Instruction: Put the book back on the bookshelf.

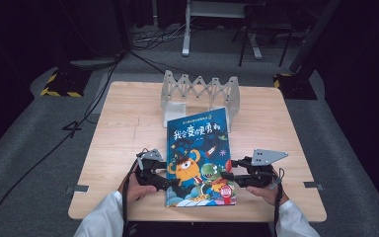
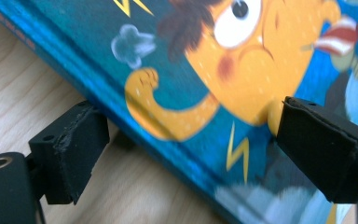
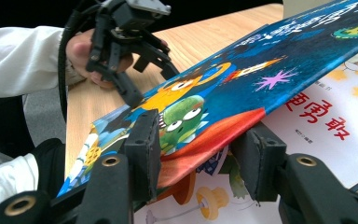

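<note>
A picture book (image 1: 197,148) with a blue cartoon cover lies in the middle of the wooden table (image 1: 128,123). My left gripper (image 1: 173,178) is open at the book's left edge: in the left gripper view (image 2: 191,149) one jaw rests on the table beside the spine and the other on the cover (image 2: 191,70). My right gripper (image 1: 225,170) is at the book's right edge. In the right gripper view its open jaws (image 3: 198,154) straddle the raised cover (image 3: 242,79), which lies on the right-hand jaw. A white page (image 3: 326,126) shows underneath. The left gripper (image 3: 151,84) shows farther off.
A white folding book rack (image 1: 200,91) stands at the back of the table, just behind the book's top edge. Bare wood lies on both sides of the book. Cables and black-and-yellow stand bases (image 1: 61,84) lie on the floor beyond the table.
</note>
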Available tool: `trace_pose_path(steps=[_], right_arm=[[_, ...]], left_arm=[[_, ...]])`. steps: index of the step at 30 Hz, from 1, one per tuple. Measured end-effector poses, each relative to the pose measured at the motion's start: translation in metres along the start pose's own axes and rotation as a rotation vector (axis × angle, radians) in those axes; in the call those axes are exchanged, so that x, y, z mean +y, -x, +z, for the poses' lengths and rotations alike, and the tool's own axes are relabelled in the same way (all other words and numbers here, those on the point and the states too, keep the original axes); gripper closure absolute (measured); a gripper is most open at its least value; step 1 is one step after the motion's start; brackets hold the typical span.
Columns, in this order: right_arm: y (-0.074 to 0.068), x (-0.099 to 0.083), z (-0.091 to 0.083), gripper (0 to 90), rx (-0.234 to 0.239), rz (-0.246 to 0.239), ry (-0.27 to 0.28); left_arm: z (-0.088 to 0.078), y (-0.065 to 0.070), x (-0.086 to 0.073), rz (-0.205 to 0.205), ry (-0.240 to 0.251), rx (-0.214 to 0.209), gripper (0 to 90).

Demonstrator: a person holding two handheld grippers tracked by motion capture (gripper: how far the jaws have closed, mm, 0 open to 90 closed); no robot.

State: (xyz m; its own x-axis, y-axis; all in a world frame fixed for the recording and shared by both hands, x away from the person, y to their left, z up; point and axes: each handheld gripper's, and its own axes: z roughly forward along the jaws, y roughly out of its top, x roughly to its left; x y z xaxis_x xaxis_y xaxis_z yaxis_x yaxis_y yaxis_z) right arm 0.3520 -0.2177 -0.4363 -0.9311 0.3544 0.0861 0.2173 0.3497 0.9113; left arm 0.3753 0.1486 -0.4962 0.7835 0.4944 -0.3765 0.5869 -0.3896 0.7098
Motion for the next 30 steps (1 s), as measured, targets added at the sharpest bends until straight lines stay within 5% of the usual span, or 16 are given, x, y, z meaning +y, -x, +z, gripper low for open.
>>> trace_pose_path(steps=[9, 21, 27, 30], right_arm=[[-0.003, -0.001, -0.007, 55.1, 0.005, -0.052, 0.011], [0.0, -0.004, -0.012, 57.4, -0.049, -0.09, -0.039], [0.006, -0.015, -0.012, 58.2, -0.077, -0.084, -0.056], [0.007, -0.019, -0.012, 58.8, -0.084, -0.089, -0.058]], left_arm=[[-0.011, 0.001, 0.004, 0.042, 0.068, 0.01, 23.2], [-0.033, 0.02, 0.009, 0.202, 0.173, 0.132, 42.5], [-0.037, 0.033, 0.011, 0.307, 0.196, 0.117, 48.4], [-0.039, 0.038, 0.013, 0.328, 0.216, 0.108, 49.7]])
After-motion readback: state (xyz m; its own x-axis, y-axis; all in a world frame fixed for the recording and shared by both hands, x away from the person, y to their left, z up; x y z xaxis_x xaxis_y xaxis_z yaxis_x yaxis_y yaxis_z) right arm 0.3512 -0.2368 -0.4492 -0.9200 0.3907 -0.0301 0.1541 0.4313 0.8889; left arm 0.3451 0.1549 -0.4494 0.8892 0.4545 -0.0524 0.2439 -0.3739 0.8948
